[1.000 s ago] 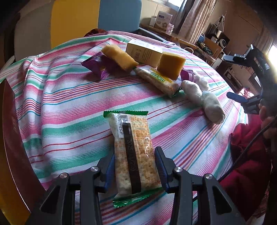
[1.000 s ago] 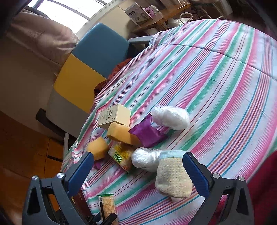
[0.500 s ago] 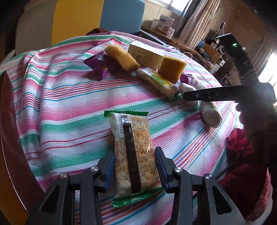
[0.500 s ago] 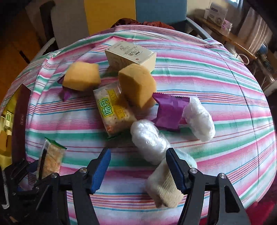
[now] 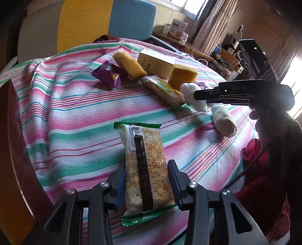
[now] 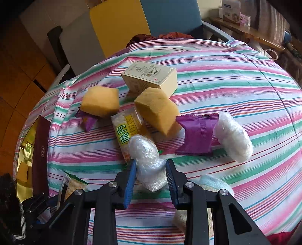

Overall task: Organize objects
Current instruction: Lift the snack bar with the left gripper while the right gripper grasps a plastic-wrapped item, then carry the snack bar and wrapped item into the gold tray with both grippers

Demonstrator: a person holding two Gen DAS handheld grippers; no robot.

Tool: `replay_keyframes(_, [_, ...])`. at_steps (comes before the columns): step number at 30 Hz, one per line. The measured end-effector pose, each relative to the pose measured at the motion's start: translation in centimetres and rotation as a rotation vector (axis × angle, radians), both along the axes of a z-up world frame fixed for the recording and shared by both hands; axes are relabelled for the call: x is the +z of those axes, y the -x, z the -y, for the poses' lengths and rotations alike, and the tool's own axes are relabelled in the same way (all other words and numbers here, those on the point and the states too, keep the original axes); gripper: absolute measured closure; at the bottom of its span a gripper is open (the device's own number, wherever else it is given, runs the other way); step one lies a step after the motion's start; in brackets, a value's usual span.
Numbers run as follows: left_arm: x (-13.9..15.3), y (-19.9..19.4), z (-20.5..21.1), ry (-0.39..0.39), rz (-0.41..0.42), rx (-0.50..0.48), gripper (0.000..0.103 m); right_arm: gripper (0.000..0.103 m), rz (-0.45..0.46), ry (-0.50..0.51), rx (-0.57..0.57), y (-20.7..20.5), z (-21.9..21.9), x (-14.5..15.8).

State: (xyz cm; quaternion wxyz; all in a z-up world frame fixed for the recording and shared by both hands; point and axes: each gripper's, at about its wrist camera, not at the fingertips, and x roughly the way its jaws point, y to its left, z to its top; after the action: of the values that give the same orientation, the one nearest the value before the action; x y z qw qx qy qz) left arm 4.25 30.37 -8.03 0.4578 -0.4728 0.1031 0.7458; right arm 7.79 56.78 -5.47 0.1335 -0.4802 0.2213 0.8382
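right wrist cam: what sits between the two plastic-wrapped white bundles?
A purple snack packet lies between the held bundle and the far bundle, seen in the right wrist view.

Glossy crinkled plastic wrap bundle, porous matt sponge, woven tablecloth

I look across a round table under a striped cloth of pink, green and white. At its far side stands a chair with a yellow panel and a blue panel. Far right, a wooden sideboard carries small boxes, beside a pale curtain. Bright daylight pours through a window at the right. Brown wooden floor shows on the left.
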Motion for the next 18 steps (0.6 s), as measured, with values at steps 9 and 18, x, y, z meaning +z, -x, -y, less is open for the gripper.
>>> replay_keyframes(9, [2.0, -1.1, 1.8, -0.031, -0.01, -0.009, 0.062, 0.061, 0.041, 0.015, -0.02, 0.9, 0.2, -1.1])
replay_keyframes(18, [4.8, -0.7, 5.3, -0.089, -0.006, 0.042, 0.062, 0.063, 0.091, -0.027, -0.011, 1.6, 0.3, -1.9])
